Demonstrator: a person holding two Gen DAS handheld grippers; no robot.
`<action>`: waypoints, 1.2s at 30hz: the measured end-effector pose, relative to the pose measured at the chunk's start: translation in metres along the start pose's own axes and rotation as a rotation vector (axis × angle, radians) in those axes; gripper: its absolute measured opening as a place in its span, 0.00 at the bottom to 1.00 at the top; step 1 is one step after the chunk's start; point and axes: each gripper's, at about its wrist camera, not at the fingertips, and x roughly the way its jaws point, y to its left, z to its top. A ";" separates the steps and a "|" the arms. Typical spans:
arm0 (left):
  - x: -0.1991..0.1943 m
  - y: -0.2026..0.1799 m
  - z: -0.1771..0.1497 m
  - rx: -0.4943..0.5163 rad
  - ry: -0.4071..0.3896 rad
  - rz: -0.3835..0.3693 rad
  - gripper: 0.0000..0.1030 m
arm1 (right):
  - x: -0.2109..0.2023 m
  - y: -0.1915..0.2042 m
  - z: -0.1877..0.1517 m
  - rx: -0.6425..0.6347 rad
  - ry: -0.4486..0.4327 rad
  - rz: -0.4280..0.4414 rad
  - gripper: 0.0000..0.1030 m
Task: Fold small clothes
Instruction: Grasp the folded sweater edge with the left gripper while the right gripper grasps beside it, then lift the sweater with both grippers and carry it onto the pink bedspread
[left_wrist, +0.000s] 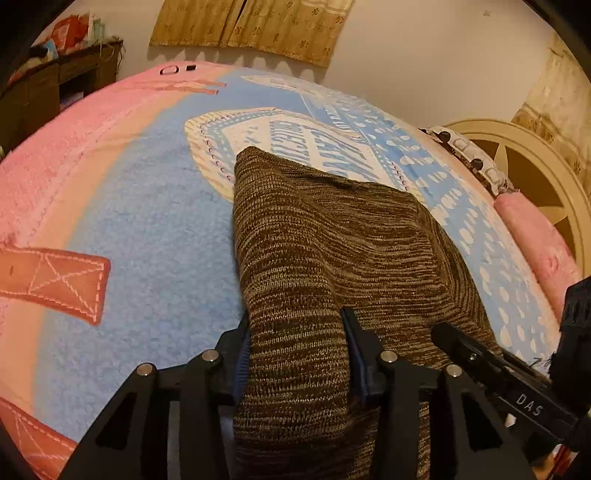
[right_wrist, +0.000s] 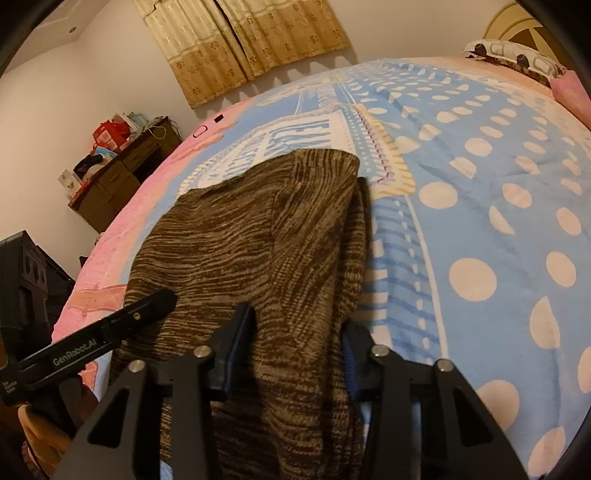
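2 grippers, left gripper (left_wrist: 295, 354) and right gripper (right_wrist: 295, 350), on brown knit (left_wrist: 332, 240).

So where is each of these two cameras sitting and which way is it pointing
Left wrist: on the left gripper, looking forward and down across the bed; its own jaws clamp a fold of the brown knit garment, and the right gripper's finger enters at right.
Right wrist: on the right gripper, same tilt; its jaws pinch the garment's other near edge, the left gripper's finger and a hand at lower left.
Both share: the garment, the blue-pink blanket, the curtain, the headboard.
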 end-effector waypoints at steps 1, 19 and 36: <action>0.000 -0.002 -0.001 0.011 -0.006 0.011 0.43 | 0.000 0.001 0.000 0.001 0.000 0.001 0.43; 0.004 -0.006 -0.002 0.000 -0.016 0.052 0.49 | -0.002 -0.005 -0.003 0.055 0.001 0.026 0.49; -0.017 -0.031 -0.004 0.105 -0.029 0.165 0.33 | -0.018 0.033 -0.009 -0.084 -0.091 -0.114 0.28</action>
